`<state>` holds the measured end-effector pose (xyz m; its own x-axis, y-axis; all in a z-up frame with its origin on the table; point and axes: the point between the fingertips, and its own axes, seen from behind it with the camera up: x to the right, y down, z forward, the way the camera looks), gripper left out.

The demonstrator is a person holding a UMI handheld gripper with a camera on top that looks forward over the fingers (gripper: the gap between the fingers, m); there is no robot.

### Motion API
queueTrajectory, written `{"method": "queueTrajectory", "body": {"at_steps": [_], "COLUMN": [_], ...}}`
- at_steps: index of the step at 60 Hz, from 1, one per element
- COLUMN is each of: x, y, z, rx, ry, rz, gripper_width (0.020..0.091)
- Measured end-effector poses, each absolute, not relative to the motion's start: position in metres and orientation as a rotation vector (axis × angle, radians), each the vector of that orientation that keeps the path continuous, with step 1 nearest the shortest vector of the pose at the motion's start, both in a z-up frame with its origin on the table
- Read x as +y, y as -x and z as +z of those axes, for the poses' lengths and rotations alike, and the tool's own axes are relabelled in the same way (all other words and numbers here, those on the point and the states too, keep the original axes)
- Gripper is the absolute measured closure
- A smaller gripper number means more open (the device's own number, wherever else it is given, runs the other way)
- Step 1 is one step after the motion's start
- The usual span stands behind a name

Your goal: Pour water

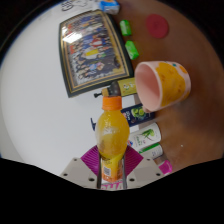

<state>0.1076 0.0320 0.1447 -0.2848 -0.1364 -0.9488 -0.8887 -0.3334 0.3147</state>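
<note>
Pink pads (92, 158) press on the bottle (111, 135) from both sides, so the gripper (110, 172) has closed around its lower body and holds it upright, orange cap on top. Just beyond and to the right, the cup (163, 84) lies tipped with its pink mouth facing the bottle. Pouring looks not yet begun: the bottle must still tilt toward the cup.

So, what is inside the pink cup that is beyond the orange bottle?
The pink cup is tilted with its mouth toward the camera; the visible inner wall looks bare pink. Its bottom is not clearly shown. The gripper holds the orange bottle.
</note>
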Motion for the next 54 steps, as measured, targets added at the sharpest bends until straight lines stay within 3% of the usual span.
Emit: {"method": "queueTrajectory", "body": {"at_steps": [9,20,31,43,48,54], "x": [0.039,0.04,0.04,0.042,0.048,0.056], "y": [-0.114,-0.114,-0.13,-0.2,-0.236,-0.285], "z": [0.122,0.119,0.155,0.212,0.217,0.201], "rx": [1.417,1.381,1.056,0.541,0.364,0.213], "ry": [1.342,1.405,1.572,1.658,1.673,1.701], "rz": [1.713,1.676,1.438,0.895,0.65,0.369], "gripper_width": [0.0823,0.0821,0.0822,0.0822,0.0822,0.0824]}}
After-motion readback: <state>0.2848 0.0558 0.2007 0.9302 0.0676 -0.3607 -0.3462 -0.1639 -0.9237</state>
